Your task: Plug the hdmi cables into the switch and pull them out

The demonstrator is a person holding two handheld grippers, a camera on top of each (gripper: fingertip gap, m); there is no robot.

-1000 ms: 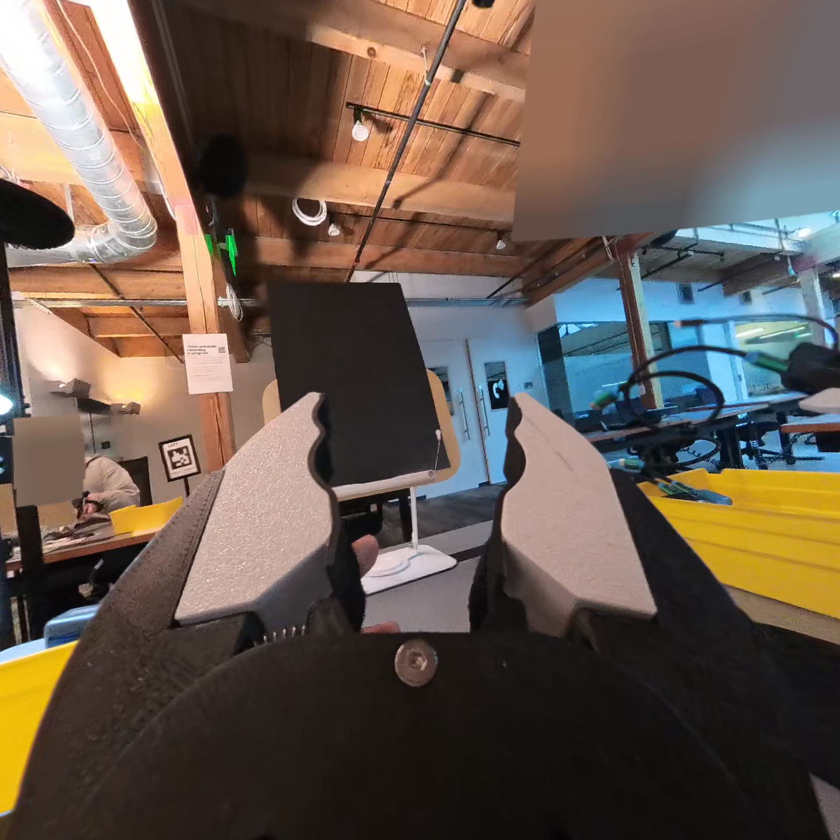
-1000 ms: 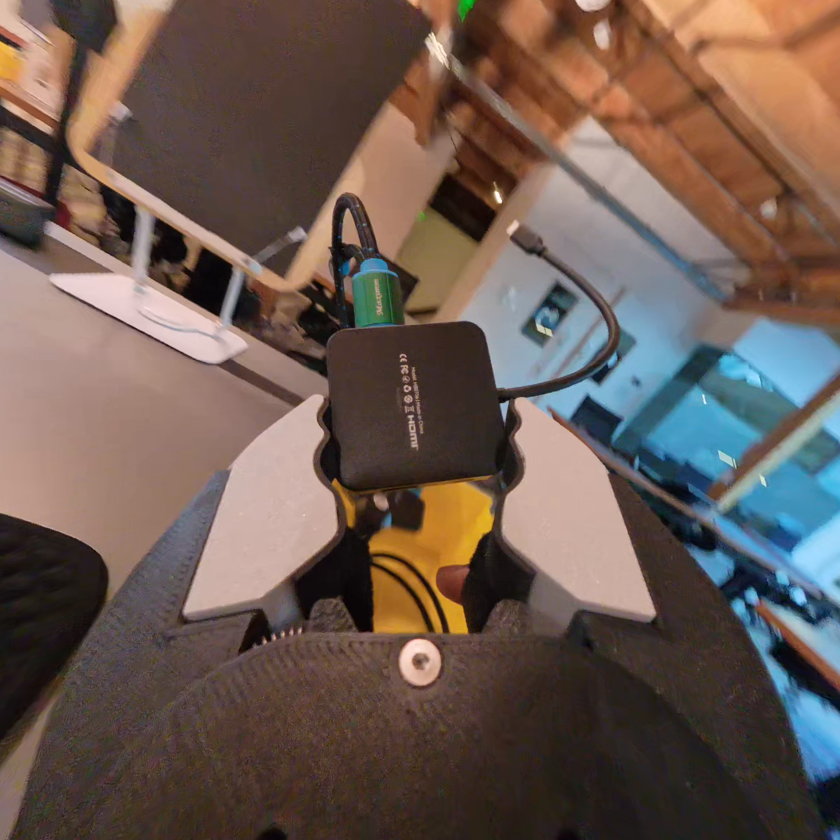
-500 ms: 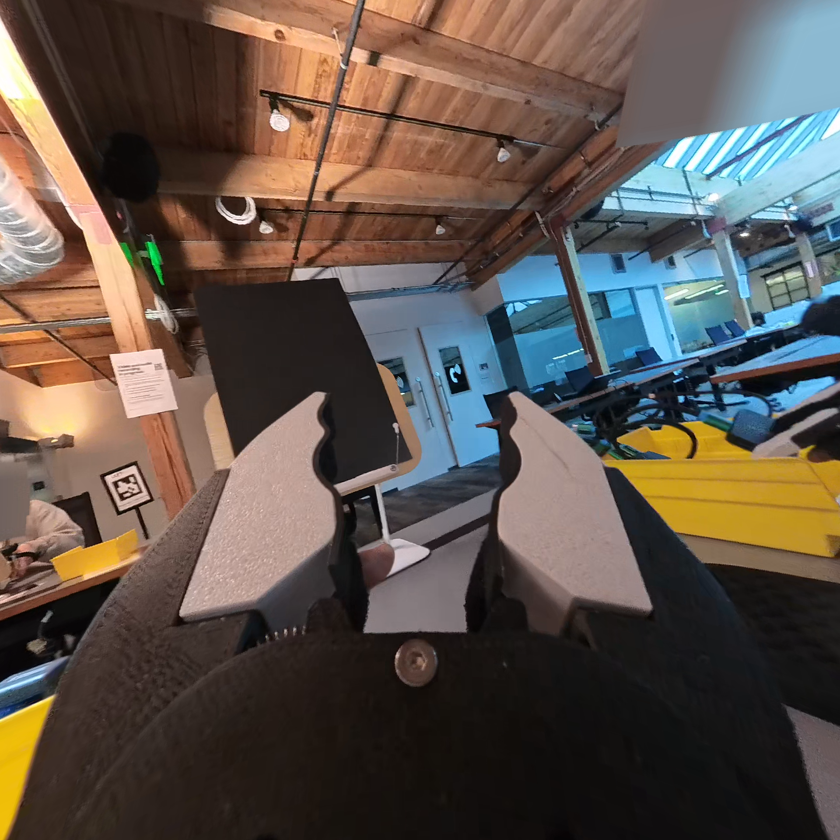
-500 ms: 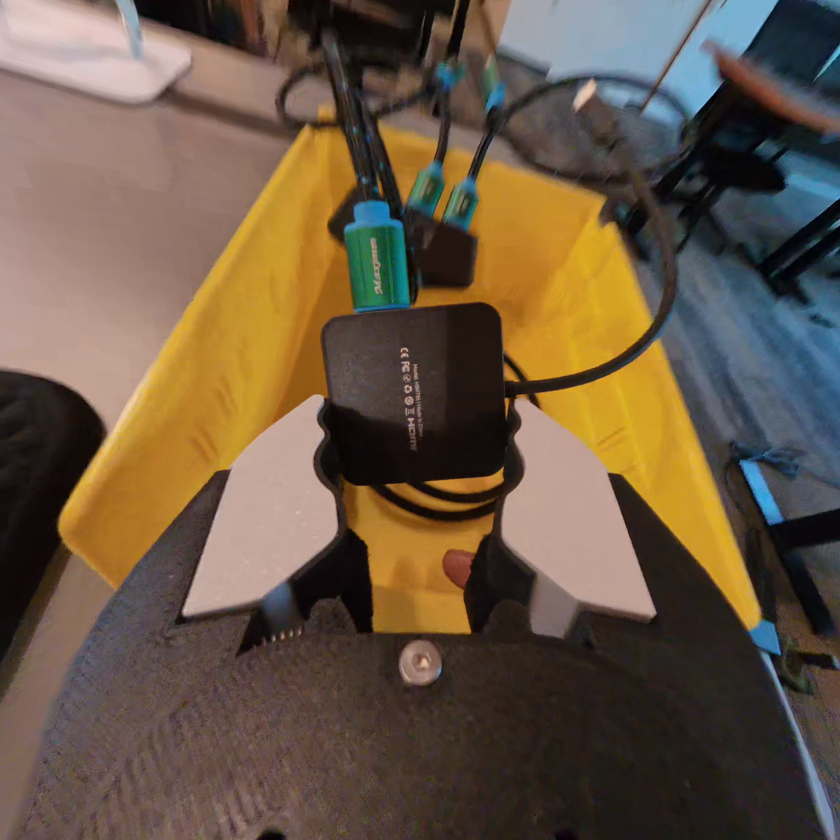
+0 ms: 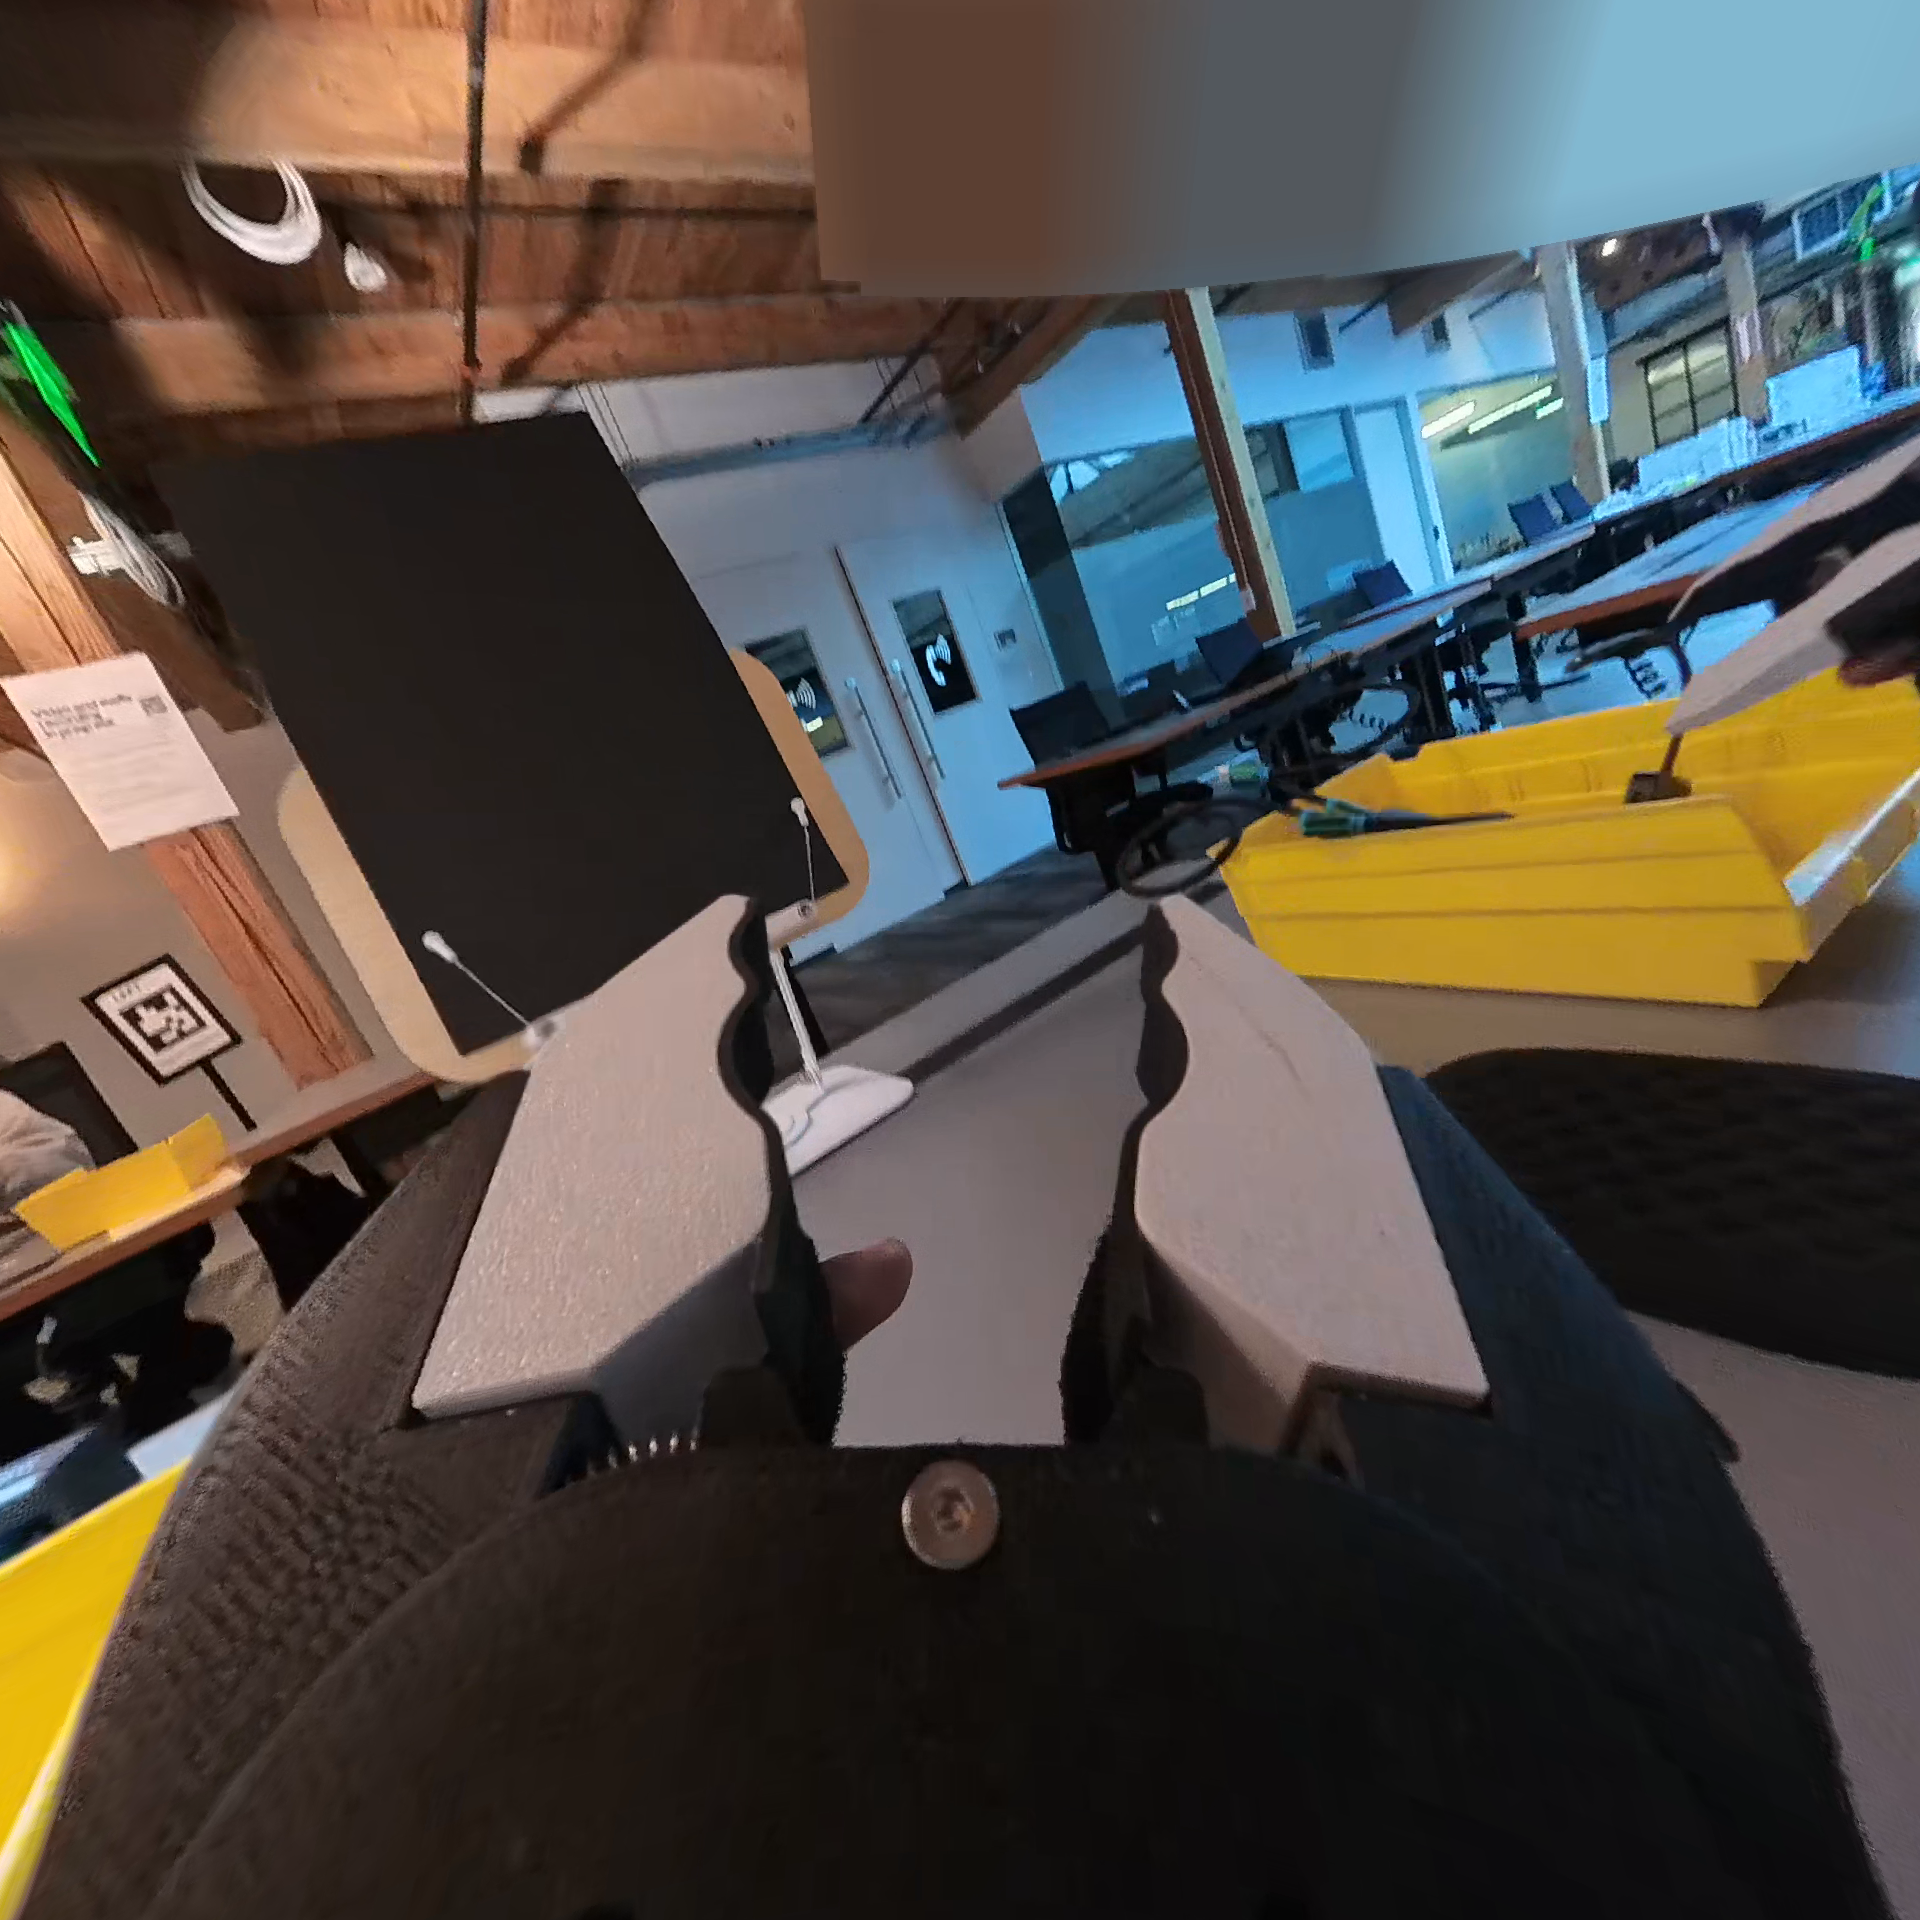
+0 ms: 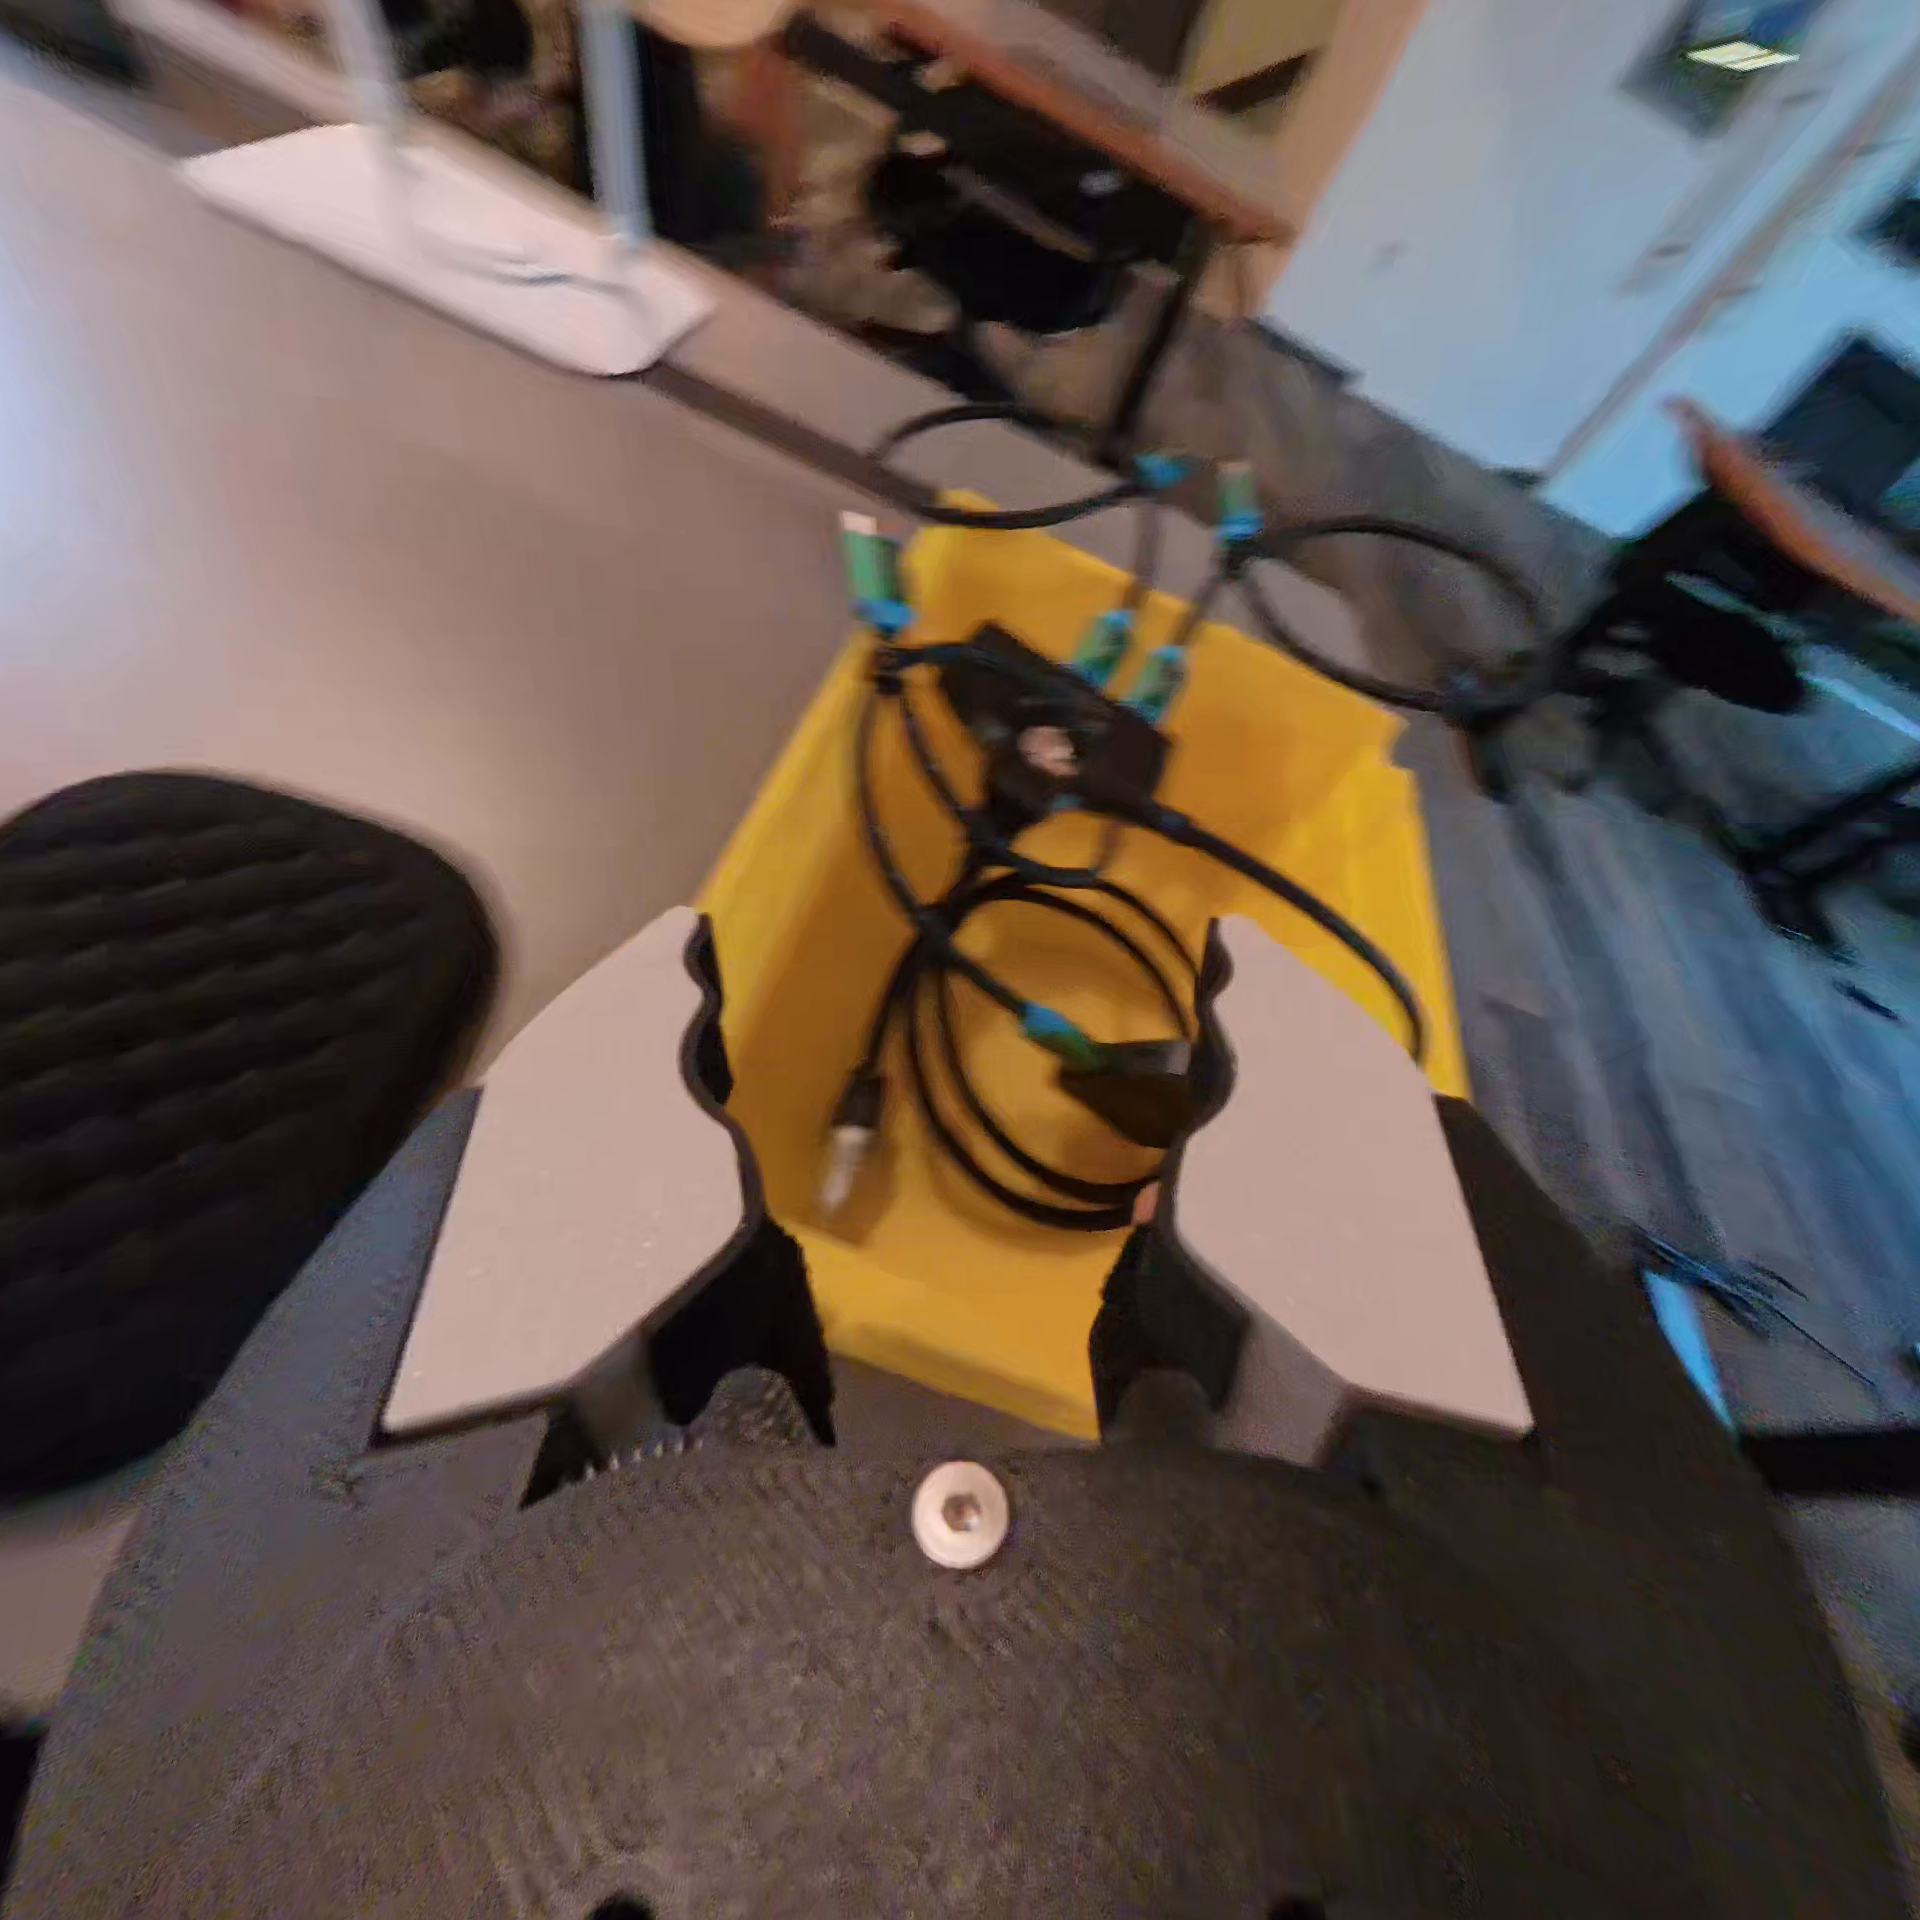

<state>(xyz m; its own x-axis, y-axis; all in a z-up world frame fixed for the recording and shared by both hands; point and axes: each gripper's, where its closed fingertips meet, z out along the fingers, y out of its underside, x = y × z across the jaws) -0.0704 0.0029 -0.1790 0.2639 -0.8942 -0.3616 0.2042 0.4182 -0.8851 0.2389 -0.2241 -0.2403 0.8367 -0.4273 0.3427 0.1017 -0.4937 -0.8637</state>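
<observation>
Between the spread grey fingers (image 6: pixel 582 1174) of the right tongs (image 6: pixel 961 945), which are released and grasp nothing, lies the floor of a yellow bin (image 6: pixel 1340 810) on the grey bench (image 6: pixel 312 540). Nearest in it sits one black switch (image 6: pixel 1138 1101), partly behind the right finger, with one green-shelled hdmi plug (image 6: pixel 1060 1039) at its edge; blur hides whether the plug is seated. One loose metal-tipped plug (image 6: pixel 847 1138) lies just beside a coil of black cable (image 6: pixel 1039 1049). Farther in lies a second black switch (image 6: pixel 1049 727) with two green plugs (image 6: pixel 1127 665) at its far side. Three more green plugs (image 6: pixel 873 577) rise at or above the bin's far rim, so six green plugs in all, counted through blur. One black mesh pad (image 6: pixel 208 1060) rests on the bench left of the bin.

From the left wrist view, the left tongs (image 5: pixel 951 925) are likewise parted and empty, a fingertip (image 5: pixel 868 1283) showing between their bases. The same bin (image 5: pixel 1507 883) stands well apart to the right, with the right tongs (image 5: pixel 1787 644) above it. Ahead on the bench stands one tilted black panel (image 5: pixel 488 707) on a white stand (image 5: pixel 831 1112). Beyond are long desks, glass walls, a white door and a timber ceiling. One smaller yellow bin (image 5: pixel 125 1184) sits on a far desk at left
</observation>
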